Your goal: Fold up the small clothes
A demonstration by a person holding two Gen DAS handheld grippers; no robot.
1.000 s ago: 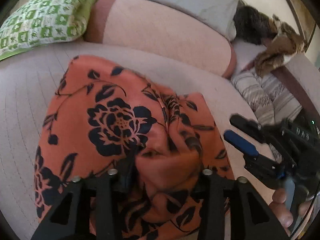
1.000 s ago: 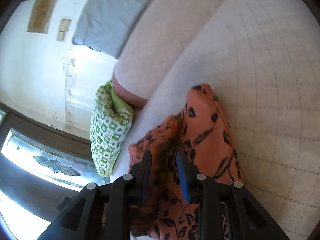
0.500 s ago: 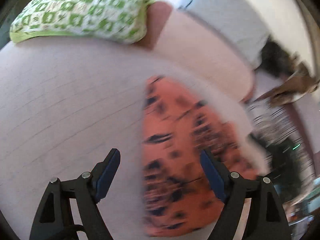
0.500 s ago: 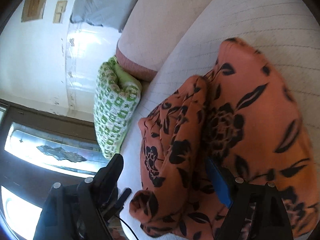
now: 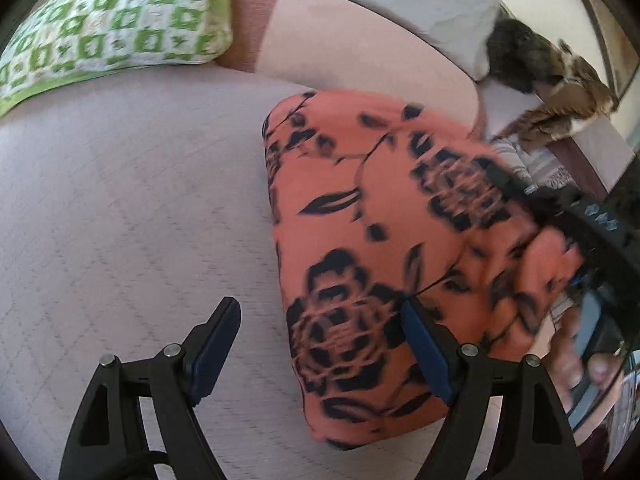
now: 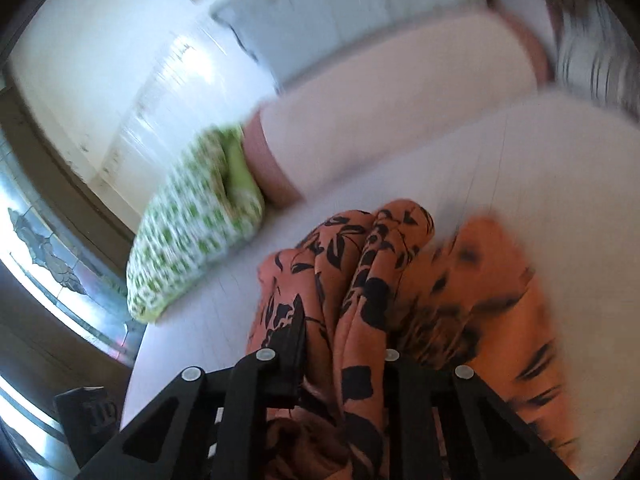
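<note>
From the left wrist, the left gripper (image 5: 320,344) gapes, empty, over the pale mattress (image 5: 120,208); its right finger overlaps the orange floral garment (image 5: 372,240), whose far edge is blurred beside the right gripper (image 5: 560,216). From the right wrist, the right gripper (image 6: 340,344) is closing, bunched garment (image 6: 360,280) between its jaws; the green pillow (image 6: 192,232) left of the garment is smeared.

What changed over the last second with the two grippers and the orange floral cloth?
The left gripper let go of the orange floral cloth and drew aside, open. The right gripper released, then is closing on a bunched fold. The green pillow stayed put.
</note>
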